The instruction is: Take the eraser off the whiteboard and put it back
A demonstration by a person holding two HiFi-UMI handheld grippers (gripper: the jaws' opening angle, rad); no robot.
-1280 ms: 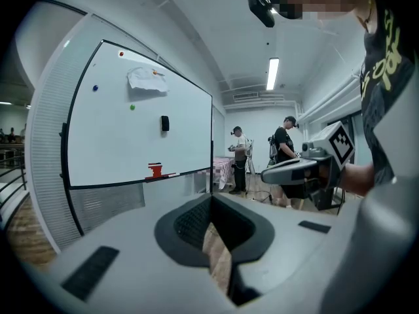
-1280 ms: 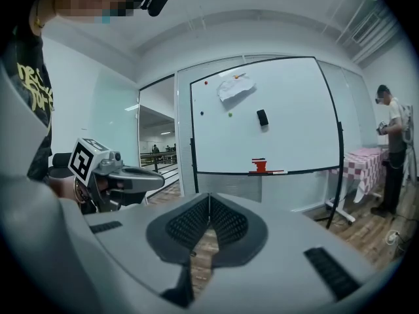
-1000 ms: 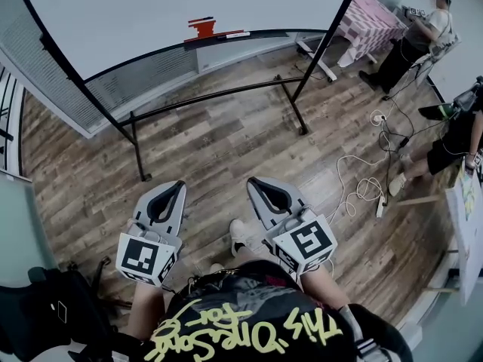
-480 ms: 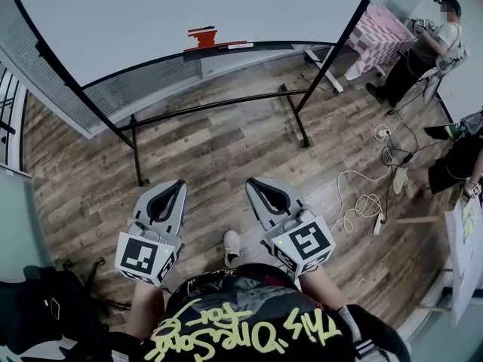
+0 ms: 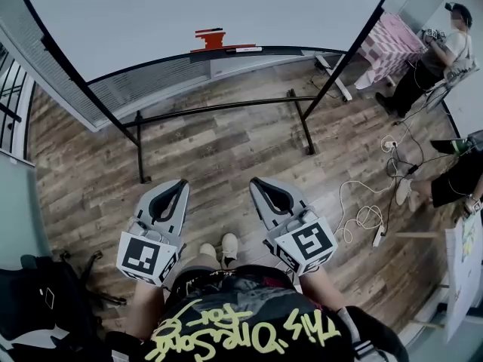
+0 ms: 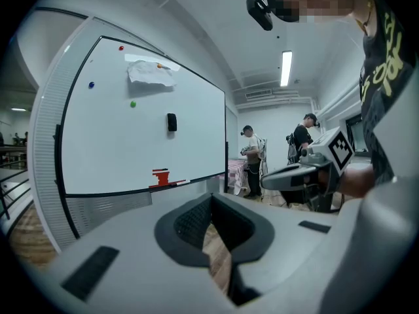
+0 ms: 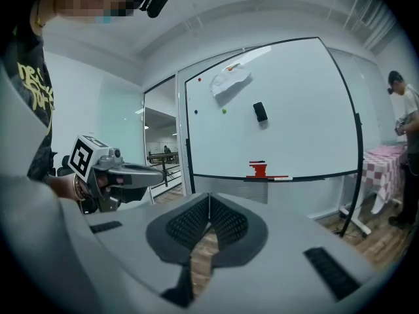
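In the head view, two smooth grey plastic grippers sit low in the frame, the left gripper (image 5: 179,185) and the right gripper (image 5: 259,182). Each carries one cube of black-and-white square markers. Under them lies a wood-grain plank floor (image 5: 226,142). A glossy whiteboard (image 5: 151,13) on a black tube frame fills the top, and one red block (image 5: 210,39) stands on its ledge.

In the left gripper view, the two ribbed dark pads meet at their tips with nothing clamped between them. The eraser (image 6: 171,122), a small black rectangular block, sticks to the board just above centre frame. Four small coloured dots are at the upper left, one of them on a crumpled white sheet (image 6: 149,72). Two people stand at mid right.

In the right gripper view, these jaws are likewise pressed together and empty. The eraser (image 7: 260,112) hangs slightly tilted on the board, right of centre and well above the red block.
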